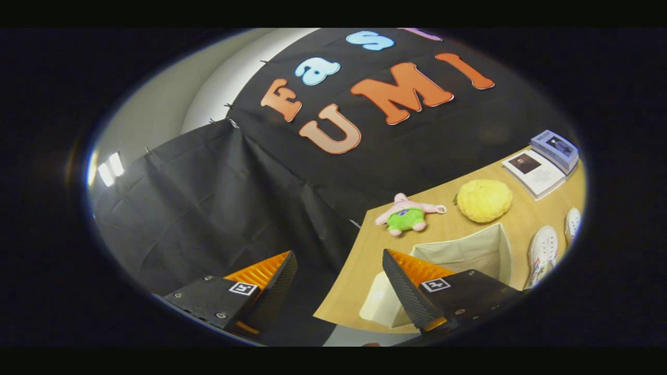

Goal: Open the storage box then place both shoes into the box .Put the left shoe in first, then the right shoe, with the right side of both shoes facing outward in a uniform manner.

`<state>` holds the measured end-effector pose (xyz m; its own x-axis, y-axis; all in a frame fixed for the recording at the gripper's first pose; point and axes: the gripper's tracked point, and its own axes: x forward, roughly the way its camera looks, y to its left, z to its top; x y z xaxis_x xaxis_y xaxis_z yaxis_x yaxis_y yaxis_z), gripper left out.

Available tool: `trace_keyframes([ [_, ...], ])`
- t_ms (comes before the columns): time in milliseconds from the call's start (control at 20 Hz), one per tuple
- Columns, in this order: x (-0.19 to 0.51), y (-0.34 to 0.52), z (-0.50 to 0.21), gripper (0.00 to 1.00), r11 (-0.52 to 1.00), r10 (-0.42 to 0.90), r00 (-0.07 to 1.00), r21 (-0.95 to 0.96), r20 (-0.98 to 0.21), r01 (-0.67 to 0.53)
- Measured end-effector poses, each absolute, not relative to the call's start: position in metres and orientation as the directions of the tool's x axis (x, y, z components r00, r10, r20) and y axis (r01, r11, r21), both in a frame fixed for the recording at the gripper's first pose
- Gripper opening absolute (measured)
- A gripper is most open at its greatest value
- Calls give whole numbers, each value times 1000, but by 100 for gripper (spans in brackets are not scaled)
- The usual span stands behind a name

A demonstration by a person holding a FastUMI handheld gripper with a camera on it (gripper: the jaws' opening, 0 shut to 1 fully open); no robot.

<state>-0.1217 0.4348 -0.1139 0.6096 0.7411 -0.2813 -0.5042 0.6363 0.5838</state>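
Observation:
My gripper (338,265) hangs open in the air with nothing between its fingers, held above and to the left of the wooden table (365,260). The beige fabric storage box (469,252) stands on the table with its top open, just beyond my right finger (411,284), which covers part of it. A pale flap or lid (383,304) lies at the box's near side. Two white shoes (542,252) (572,224) lie side by side on the table to the right of the box.
Beyond the box lie a pink and green plush toy (407,214) and a yellow fuzzy ball (484,200). A booklet (534,172) and a blue book (556,148) sit at the table's far end. Black cloth walls the booth behind the table's edge.

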Motion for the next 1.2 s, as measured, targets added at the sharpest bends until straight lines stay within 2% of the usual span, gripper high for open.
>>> trace_keyframes([
  [300, -89, 365, -134, 98, 771, 605, 725, 470, -330, -430],
  [650, -45, 245, -174, 98, 945, 316, 868, 211, -382, -251],
  [950, -41, 175, -214, 98, 980, 194, 883, 130, -427, -152],
  [1200, -45, 138, -271, 99, 988, 152, 848, 108, -508, -112],
])
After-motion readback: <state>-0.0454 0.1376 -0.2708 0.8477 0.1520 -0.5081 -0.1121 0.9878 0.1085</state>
